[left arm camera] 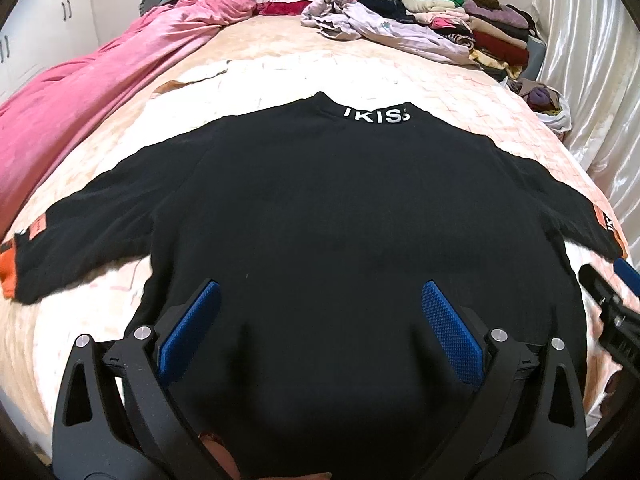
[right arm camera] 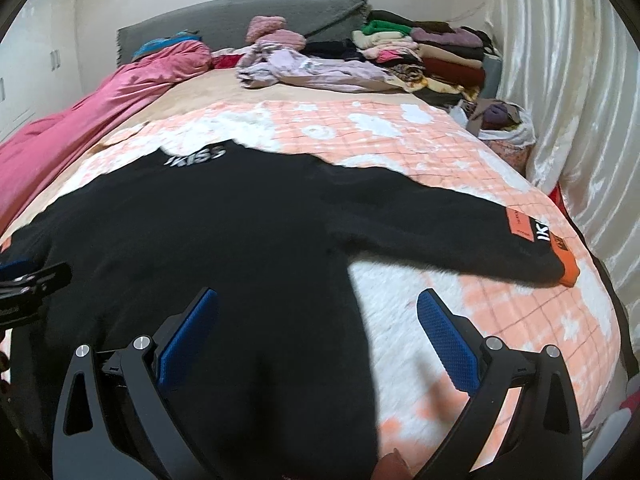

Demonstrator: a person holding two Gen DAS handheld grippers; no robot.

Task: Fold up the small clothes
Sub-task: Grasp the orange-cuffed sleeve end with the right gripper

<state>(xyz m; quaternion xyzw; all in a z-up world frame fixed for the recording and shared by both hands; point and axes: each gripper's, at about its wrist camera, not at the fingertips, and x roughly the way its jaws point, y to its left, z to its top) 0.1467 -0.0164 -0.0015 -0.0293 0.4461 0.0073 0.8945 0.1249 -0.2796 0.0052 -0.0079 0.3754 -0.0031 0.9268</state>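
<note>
While both views centre on the black sweater [left arm camera: 320, 208], which lies spread flat on the bed [left arm camera: 280, 76] with its collar away from the cameras, each shows a different part of it. Left wrist view: whole body and both sleeves stretched out sideways; left cuff [left arm camera: 10, 272] is orange, with a small orange patch on the sleeve just above it. Right wrist view: right sleeve in full, running out to an orange cuff [right arm camera: 568, 272] near the bed's edge; the left sleeve is cut off here.

Writing: white letters on the collar [left arm camera: 374, 114] read "IKISS"; the last letter is partly distorted in the left wrist view, clearer but blurred in the right. Right sleeve carries an orange label [right arm camera: 518, 222] with small print too fine to read, and white letters "IK" beside it, the rest hidden by the curve of the sleeve.

Left gripper [left arm camera: 320, 320]: jaws wide apart, hovering over the lower body of the sweater, holding nothing. Right gripper [right arm camera: 318, 326]: jaws wide apart, straddling the sweater's right side edge, one blue pad [right arm camera: 188, 336] over black cloth, the other over the peach checked quilt [right arm camera: 500, 292]. Contact with cloth cannot be told.

Surroundings: pink duvet [left arm camera: 80, 92] along the left side, crumpled lilac garment [right arm camera: 312, 70] and a stack of folded clothes [right arm camera: 440, 52] by the grey headboard [right arm camera: 248, 16], white satin curtain [right arm camera: 560, 100] on the right.
</note>
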